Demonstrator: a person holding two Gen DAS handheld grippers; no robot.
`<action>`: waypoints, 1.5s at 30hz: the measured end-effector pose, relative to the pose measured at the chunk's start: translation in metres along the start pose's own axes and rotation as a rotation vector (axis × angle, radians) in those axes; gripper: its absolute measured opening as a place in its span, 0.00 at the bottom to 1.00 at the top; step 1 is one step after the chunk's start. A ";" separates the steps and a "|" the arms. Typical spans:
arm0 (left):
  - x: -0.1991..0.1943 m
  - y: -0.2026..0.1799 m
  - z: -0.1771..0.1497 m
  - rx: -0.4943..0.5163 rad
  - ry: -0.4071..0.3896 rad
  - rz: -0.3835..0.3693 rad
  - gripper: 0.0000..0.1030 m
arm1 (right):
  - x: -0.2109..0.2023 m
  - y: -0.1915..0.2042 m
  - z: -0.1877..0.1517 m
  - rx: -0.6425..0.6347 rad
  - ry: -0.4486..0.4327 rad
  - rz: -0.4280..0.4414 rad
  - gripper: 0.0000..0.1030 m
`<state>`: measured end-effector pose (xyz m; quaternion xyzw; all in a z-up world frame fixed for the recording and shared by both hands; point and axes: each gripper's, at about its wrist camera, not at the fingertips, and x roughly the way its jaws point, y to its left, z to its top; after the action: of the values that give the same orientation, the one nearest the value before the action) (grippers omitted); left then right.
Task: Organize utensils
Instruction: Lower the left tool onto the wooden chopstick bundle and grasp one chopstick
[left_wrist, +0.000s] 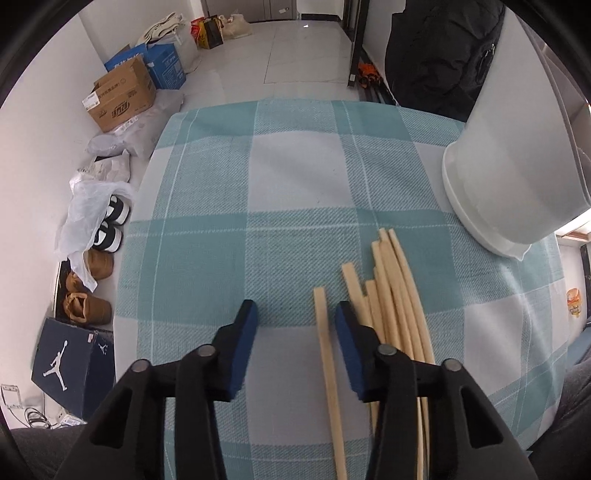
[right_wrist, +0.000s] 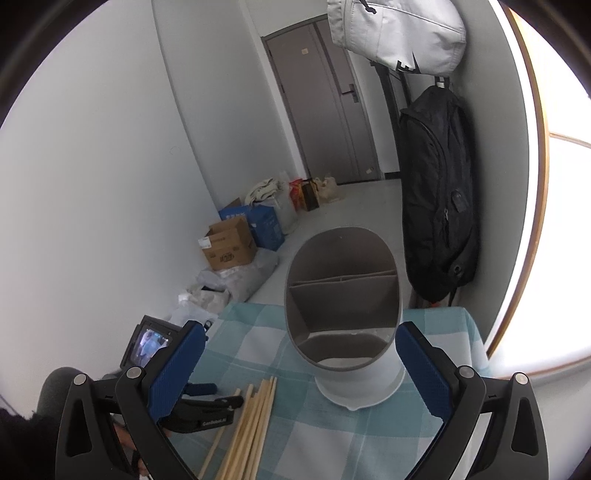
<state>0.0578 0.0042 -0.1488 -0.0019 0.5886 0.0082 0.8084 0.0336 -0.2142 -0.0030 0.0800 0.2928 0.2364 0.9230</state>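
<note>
Left claw (left_wrist: 295, 314) is down over the surface covered in a teal-and-white checked cloth (left_wrist: 295, 166), its blue pads part-way apart with one pale wooden chopstick (left_wrist: 325, 339) lying between them, closer to the right pad; neither pad looks pressed on it yet, so nothing is held. The rest of the pale wooden chopsticks, a loose bundle (left_wrist: 399, 295), lie flat just beside that pad, fanned and overlapping. Over on the other side, the right claw (right_wrist: 301, 363) hangs spread wide and empty, pointed at the white cylindrical utensil holder with a grey divided interior (right_wrist: 343, 295), which stands upright on the cloth near the far edge, well apart from the bundle. Both visible compartments look bare, no utensil standing in them. So by my reading the sorting has barely started: every chopstick in sight is on the cloth, and the job left is to grip each one, carry it across and drop it into the holder
</note>
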 end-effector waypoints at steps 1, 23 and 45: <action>0.000 0.001 0.000 -0.004 -0.005 -0.003 0.29 | 0.000 -0.001 0.000 0.001 0.000 0.003 1.00; -0.069 0.060 0.002 -0.319 -0.308 -0.235 0.02 | 0.023 0.032 -0.015 -0.007 0.208 0.139 0.56; -0.095 0.134 -0.016 -0.412 -0.406 -0.407 0.02 | 0.202 0.100 -0.059 -0.129 0.811 -0.038 0.25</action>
<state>0.0116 0.1367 -0.0623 -0.2804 0.3897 -0.0342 0.8766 0.1048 -0.0286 -0.1242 -0.0829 0.6188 0.2495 0.7403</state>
